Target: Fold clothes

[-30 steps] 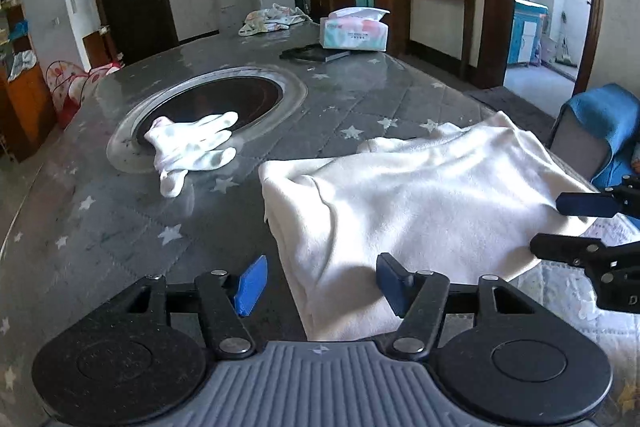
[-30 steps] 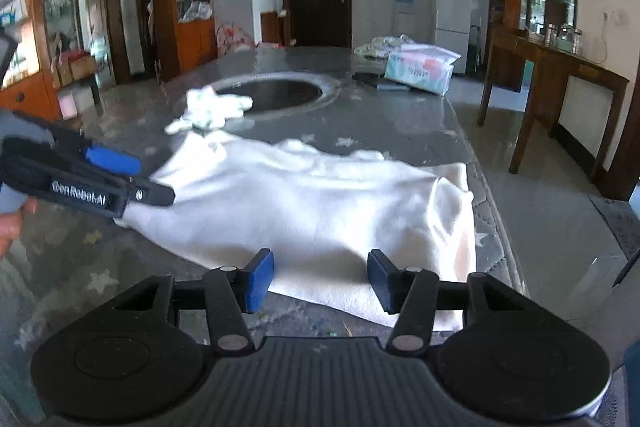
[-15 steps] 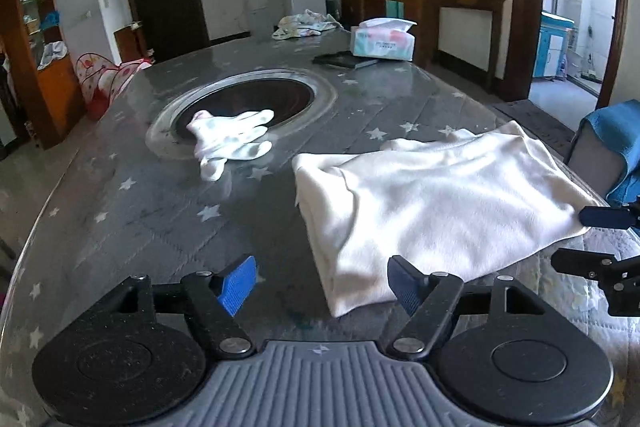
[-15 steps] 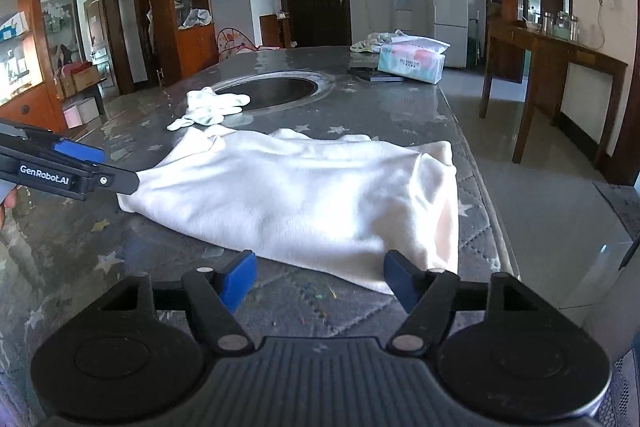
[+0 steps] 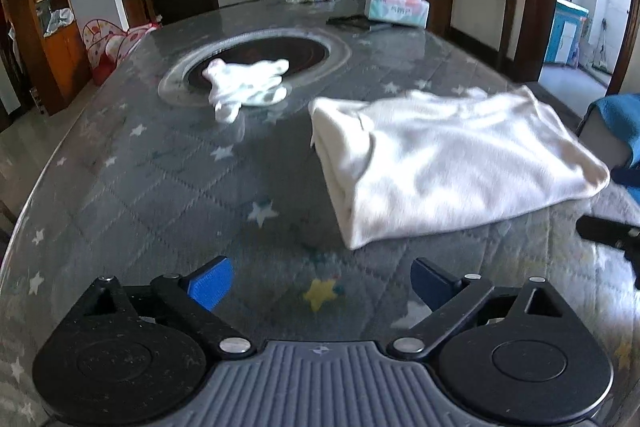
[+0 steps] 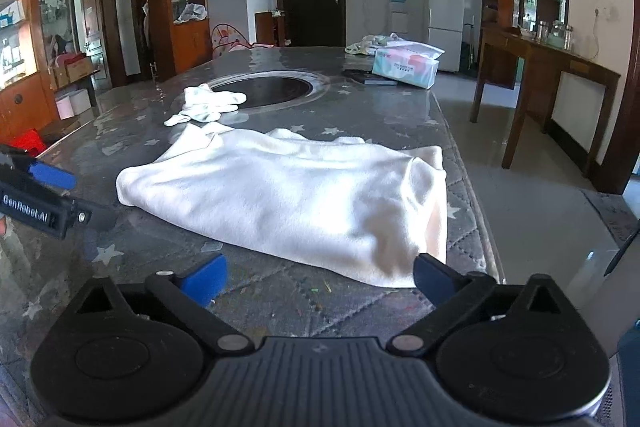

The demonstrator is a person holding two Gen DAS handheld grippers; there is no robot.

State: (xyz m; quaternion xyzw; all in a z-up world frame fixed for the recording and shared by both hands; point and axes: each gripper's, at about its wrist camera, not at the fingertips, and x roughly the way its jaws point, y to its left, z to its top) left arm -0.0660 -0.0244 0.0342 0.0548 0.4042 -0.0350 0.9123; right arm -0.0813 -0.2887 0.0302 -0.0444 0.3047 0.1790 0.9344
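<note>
White cloth (image 5: pixel 452 163), folded, lay ahead-right of the left claw (image 5: pixel 322 283) and nearer the right claw (image 6: pixel 320 277), long axis between them; both were spread, empty.

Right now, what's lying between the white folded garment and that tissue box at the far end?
Only bare star-patterned tablecloth, seen in the right wrist view between the white garment and the tissue box.

left tongs (image 5: pixel 322 285) | backed off garment (image 5: pixel 452 163), opened wider | right tongs (image 6: pixel 320 277) likewise
</note>
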